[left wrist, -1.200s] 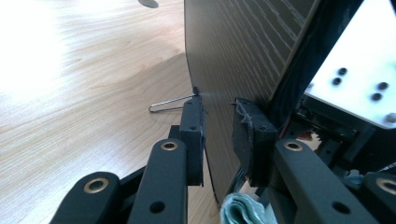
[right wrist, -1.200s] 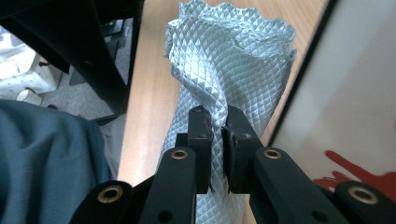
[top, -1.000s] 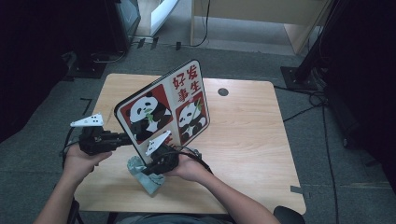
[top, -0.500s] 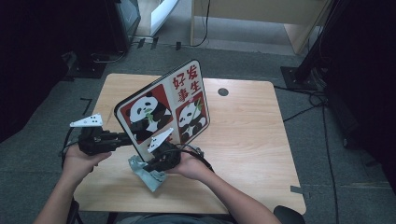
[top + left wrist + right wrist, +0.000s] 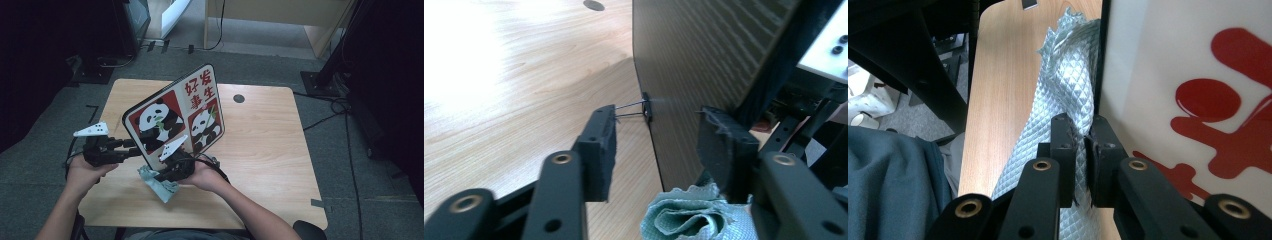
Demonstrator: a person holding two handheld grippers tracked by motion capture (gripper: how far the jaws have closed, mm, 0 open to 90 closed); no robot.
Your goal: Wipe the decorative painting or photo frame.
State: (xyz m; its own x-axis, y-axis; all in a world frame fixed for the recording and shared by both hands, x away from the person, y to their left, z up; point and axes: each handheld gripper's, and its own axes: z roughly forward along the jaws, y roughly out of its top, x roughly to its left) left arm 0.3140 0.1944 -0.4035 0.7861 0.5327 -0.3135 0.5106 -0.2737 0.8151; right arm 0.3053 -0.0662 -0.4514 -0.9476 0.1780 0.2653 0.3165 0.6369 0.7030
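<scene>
Standing tilted on its lower edge near the front of the wooden table, the panda board has its picture side toward the person and its dark wood-grain back toward the left gripper — whose jaws have just been opening and now stand apart on either side of the board's edge, pads off it. Just beside the board's foot, the right gripper is clamped tight on a pale quilted cloth — its crumpled end lies on the tabletop.

A light wooden table with rounded corners stood on grey floor. A tilted panda-printed board rested its lower edge on it.
</scene>
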